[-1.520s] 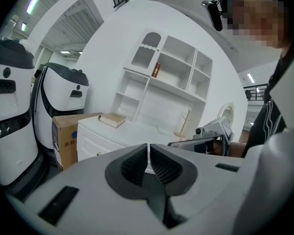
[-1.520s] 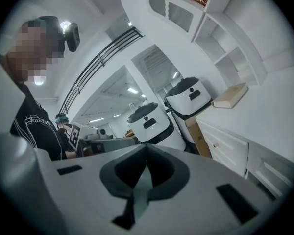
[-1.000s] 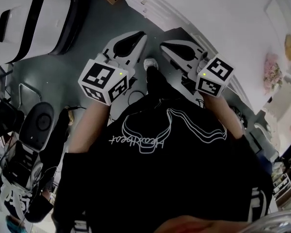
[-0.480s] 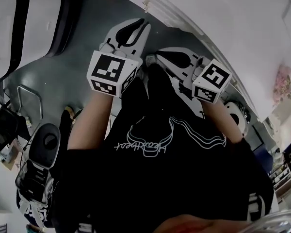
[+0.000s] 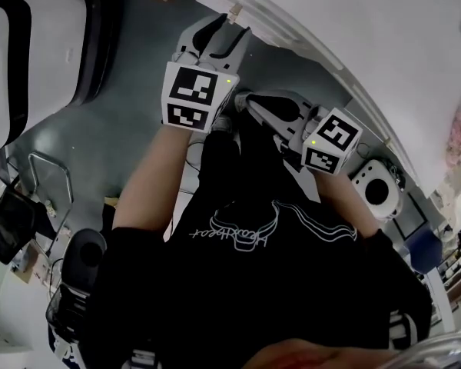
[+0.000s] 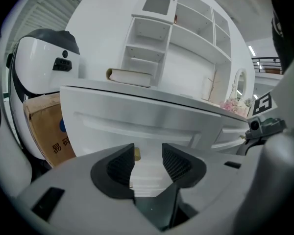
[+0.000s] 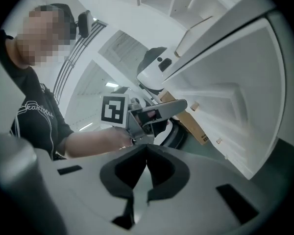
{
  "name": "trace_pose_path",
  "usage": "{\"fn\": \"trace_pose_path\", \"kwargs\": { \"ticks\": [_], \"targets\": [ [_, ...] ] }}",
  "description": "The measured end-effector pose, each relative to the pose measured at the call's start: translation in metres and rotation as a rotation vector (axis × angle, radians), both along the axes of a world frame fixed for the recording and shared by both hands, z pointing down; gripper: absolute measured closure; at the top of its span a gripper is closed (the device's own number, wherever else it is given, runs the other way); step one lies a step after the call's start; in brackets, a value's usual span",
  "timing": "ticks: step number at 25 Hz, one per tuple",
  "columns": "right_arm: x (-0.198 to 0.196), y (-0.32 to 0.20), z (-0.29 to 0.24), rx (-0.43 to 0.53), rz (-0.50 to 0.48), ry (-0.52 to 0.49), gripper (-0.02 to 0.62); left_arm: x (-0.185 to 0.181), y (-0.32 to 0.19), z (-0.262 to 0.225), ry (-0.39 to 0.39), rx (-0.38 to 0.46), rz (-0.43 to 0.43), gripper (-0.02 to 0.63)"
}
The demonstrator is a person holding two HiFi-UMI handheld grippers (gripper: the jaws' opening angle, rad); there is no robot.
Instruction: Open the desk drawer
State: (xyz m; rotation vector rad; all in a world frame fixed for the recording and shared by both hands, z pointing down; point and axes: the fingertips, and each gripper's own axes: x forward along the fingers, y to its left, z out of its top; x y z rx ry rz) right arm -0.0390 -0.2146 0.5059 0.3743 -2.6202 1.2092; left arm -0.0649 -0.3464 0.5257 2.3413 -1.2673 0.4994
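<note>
The left gripper (image 6: 148,161) has just been opening its jaws; they stand apart, grasping nothing. The brass knob (image 6: 136,153) of the drawer (image 6: 137,124) shows through the gap, close by the left jaw and unpinched. The drawer looks shut under the worktop (image 6: 152,94). The right gripper (image 7: 146,154) is clenched and empty. The knob sits off-centre, so closing now would likely catch only its edge, and the pull could slip off.

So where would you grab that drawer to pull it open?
By the small brass knob on the drawer front, straight on, a finger each side: it's the part that sticks out. The left gripper, fingers just opening, frames it without touching yet.
</note>
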Motion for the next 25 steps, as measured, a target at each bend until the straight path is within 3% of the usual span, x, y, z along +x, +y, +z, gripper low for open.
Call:
{"fn": "trace_pose_path", "kwargs": {
  "ticks": [8, 18, 25],
  "targets": [
    [-0.002, -0.004, 0.014, -0.056, 0.044, -0.015, 0.589, -0.005, -0.028, 0.034, -0.061, -0.004, 0.019, 0.436],
    [-0.011, -0.010, 0.008, -0.103, 0.088, -0.082, 0.589, -0.002, -0.036, 0.046, -0.036, -0.011, 0.012, 0.440],
    [-0.016, -0.005, 0.009, -0.094, 0.092, -0.073, 0.591, -0.001, -0.037, 0.048, -0.081, 0.026, 0.022, 0.494]
  ]
}}
